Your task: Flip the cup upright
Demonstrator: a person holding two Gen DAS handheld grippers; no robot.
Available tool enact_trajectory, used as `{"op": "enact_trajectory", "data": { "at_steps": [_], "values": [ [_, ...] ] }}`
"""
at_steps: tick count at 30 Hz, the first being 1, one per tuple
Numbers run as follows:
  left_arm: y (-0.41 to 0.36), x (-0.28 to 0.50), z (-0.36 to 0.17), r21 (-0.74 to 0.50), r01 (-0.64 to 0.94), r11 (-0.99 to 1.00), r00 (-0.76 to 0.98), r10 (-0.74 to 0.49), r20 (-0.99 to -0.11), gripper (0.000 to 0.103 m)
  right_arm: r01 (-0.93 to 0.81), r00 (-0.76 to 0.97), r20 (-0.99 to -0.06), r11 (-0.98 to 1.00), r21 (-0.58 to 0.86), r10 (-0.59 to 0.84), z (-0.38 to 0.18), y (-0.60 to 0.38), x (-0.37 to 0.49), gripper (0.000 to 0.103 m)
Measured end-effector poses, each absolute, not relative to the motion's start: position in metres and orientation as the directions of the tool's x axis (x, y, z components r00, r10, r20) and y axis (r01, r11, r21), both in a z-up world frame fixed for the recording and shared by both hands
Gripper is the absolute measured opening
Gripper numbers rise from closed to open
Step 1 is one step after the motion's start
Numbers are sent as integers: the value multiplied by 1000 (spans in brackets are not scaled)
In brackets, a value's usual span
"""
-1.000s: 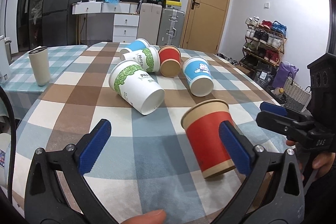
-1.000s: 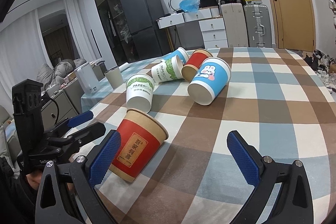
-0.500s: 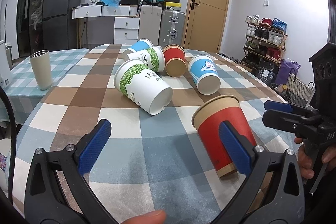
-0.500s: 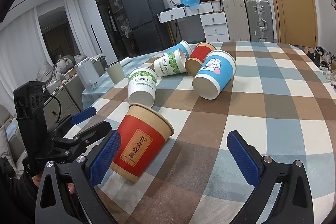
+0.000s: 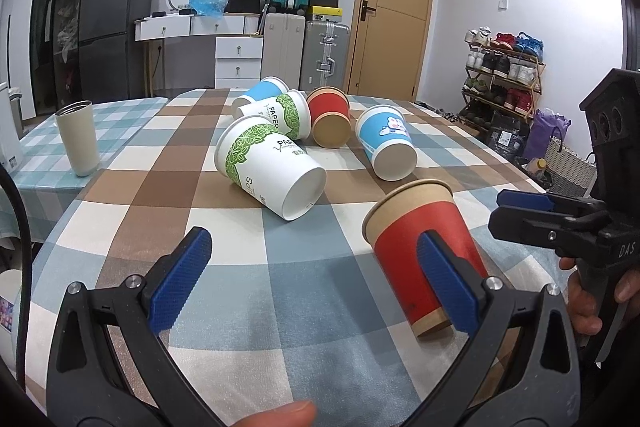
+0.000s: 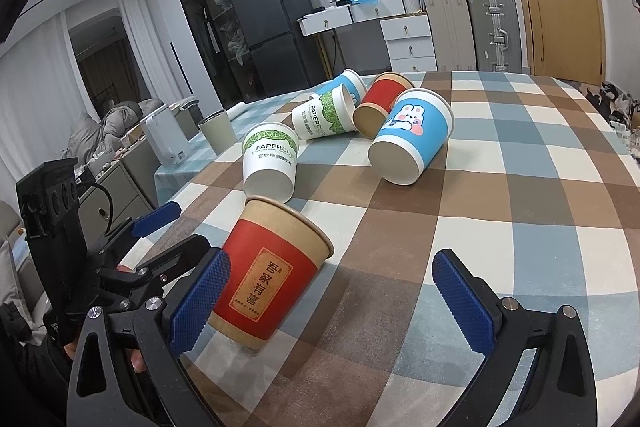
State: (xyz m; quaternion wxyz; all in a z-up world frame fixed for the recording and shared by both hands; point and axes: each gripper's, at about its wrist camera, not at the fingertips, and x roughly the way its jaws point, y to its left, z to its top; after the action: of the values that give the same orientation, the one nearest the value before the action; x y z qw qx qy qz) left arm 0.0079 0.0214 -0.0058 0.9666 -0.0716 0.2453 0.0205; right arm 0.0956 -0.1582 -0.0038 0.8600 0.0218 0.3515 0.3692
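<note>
Red paper cup sits tilted on the checked tablecloth, rim up toward the cup pile. We see both grippers spread wide, holding nothing; right gripper nearer than left gripper, its left pad beside the cup.

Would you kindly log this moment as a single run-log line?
stage: righting near red cup | cup: tilted, base on table | left gripper: open | right gripper: open | five other cups on their sides
</note>
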Motion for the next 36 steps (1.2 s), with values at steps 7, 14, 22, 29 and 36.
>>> {"op": "enact_trajectory", "data": {
  "at_steps": [7,14,22,29,36],
  "values": [
    [21,8,-6,-126,-75,989,879,6,-476,102,-625,434,-611,710,325,662,-4,-148,102,103],
    [21,7,-6,-127,-75,989,879,6,-477,102,-611,388,-632,701,369,671,-7,-141,109,103],
    [21,7,-6,-126,-75,989,880,6,-476,102,-597,312,-648,674,435,695,-10,-133,119,103],
    [20,7,-6,-125,-75,989,880,7,-476,102,-567,238,-661,654,501,712,-16,-125,129,97],
    [20,7,-7,-125,-76,989,880,8,-476,102,-509,133,-648,613,605,750,-27,-120,143,84]
  ]
}}
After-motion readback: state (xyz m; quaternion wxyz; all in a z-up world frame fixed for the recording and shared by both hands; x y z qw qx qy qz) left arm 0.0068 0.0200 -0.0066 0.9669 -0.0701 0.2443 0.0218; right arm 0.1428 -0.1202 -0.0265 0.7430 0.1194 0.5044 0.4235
